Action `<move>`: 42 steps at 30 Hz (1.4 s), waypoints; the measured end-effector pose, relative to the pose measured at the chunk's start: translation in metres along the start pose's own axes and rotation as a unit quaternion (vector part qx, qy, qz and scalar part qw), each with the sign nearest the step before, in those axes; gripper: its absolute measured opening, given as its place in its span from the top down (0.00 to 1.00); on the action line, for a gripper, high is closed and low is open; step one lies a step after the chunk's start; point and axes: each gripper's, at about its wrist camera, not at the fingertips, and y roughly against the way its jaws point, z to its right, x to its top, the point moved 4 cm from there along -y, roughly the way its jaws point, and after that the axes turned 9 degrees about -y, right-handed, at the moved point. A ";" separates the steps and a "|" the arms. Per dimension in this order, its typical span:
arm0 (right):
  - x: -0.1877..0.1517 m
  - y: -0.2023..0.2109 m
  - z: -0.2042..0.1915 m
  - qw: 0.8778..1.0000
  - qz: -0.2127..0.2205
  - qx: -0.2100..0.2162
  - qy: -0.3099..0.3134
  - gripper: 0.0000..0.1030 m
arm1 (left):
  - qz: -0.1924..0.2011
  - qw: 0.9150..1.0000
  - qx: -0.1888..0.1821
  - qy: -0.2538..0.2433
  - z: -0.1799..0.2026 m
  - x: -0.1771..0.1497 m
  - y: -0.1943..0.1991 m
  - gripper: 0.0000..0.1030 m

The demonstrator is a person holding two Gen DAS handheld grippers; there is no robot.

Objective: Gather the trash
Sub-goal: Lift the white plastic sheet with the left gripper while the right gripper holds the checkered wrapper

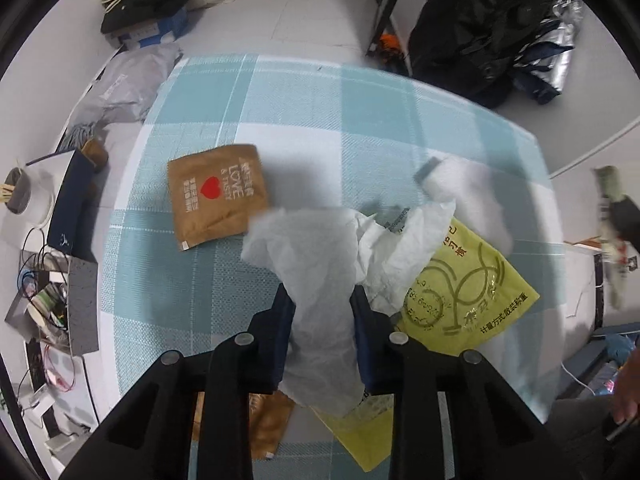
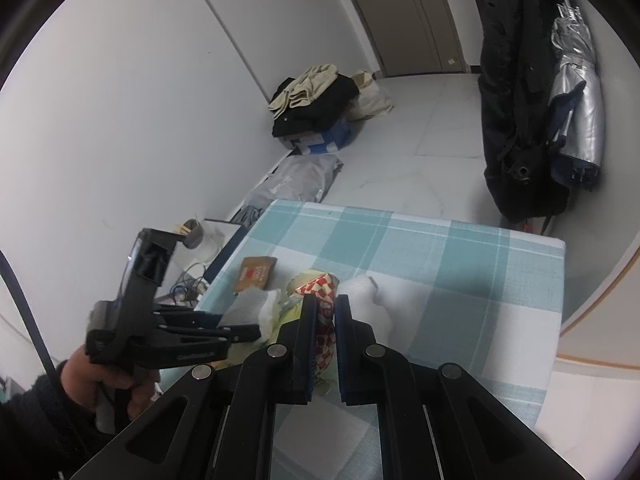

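Left gripper [image 1: 320, 304] clamped on a crumpled white tissue [image 1: 320, 280], soft and creased, fanning out wide beyond the fingertips, long axis along the fingers (far end toward the brown packet [image 1: 216, 194]). Beside it on the teal checked tablecloth [image 1: 360, 120], a yellow printed bag [image 1: 464, 288]. Right gripper [image 2: 324, 304] pinched on a red-and-white checkered wrapper [image 2: 325, 316], upright, narrow, raised over the same cloth.
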 end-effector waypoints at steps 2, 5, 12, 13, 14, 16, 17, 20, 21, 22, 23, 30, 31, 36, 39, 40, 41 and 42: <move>-0.002 -0.001 -0.002 1.000 -0.005 0.009 -0.006 0.92 | 0.003 1.000 -0.022 0.005 0.000 -0.001 0.002 0.77; -0.004 0.001 -0.005 0.999 -0.006 0.044 -0.027 0.92 | -0.004 0.999 -0.036 0.014 -0.003 -0.001 0.000 0.77; -0.023 -0.014 -0.029 0.990 -0.045 0.115 -0.067 0.92 | -0.010 0.999 -0.045 0.008 0.007 0.001 -0.001 0.77; -0.029 -0.022 -0.030 0.991 -0.058 0.100 -0.064 0.92 | -0.013 0.999 -0.051 0.009 0.006 0.002 -0.003 0.77; -0.034 -0.031 -0.029 0.992 -0.074 0.083 -0.063 0.92 | -0.017 0.998 -0.060 0.012 0.005 0.003 -0.005 0.77; -0.044 -0.047 -0.022 0.990 -0.103 0.059 -0.073 0.92 | -0.022 0.996 -0.079 0.024 0.002 0.001 -0.007 0.77; -0.047 -0.052 -0.018 0.989 -0.111 0.050 -0.078 0.93 | -0.023 0.996 -0.086 0.028 0.005 -0.002 -0.005 0.77; -0.058 -0.068 -0.006 0.988 -0.135 0.007 -0.076 0.93 | -0.024 0.994 -0.103 0.039 0.003 -0.003 -0.003 0.77; -0.061 -0.072 -0.002 0.987 -0.141 -0.004 -0.078 0.93 | -0.022 0.993 -0.109 0.041 0.002 -0.002 -0.002 0.77; -0.063 -0.075 0.002 0.985 -0.148 -0.010 -0.083 0.93 | -0.021 0.992 -0.114 0.044 0.001 -0.001 -0.001 0.77; -0.065 -0.077 0.005 0.985 -0.152 -0.015 -0.087 0.93 | -0.019 0.992 -0.115 0.046 0.001 0.000 0.001 0.77; -0.072 -0.081 0.017 0.982 -0.155 -0.046 -0.095 0.93 | -0.005 0.992 -0.118 0.047 -0.003 0.001 0.007 0.83; -0.071 -0.081 0.017 0.983 -0.153 -0.048 -0.093 0.93 | -0.003 0.992 -0.115 0.044 -0.004 0.000 0.007 0.87; -0.069 -0.075 0.013 0.984 -0.141 -0.049 -0.099 0.93 | 0.012 0.993 -0.106 0.044 -0.010 -0.003 0.014 0.96; -0.064 -0.064 0.009 0.987 -0.122 -0.040 -0.099 0.93 | 0.030 0.993 -0.111 0.040 -0.013 -0.004 0.025 0.98; -0.063 -0.059 0.008 0.988 -0.114 -0.038 -0.101 0.93 | 0.036 0.993 -0.111 0.035 -0.013 -0.005 0.029 0.99; -0.063 -0.052 0.007 0.988 -0.107 -0.036 -0.104 0.93 | 0.041 0.993 -0.110 0.034 -0.013 -0.006 0.031 0.99; -0.062 -0.047 0.007 0.989 -0.101 -0.035 -0.105 0.93 | 0.051 0.992 -0.109 0.033 -0.013 -0.006 0.035 0.99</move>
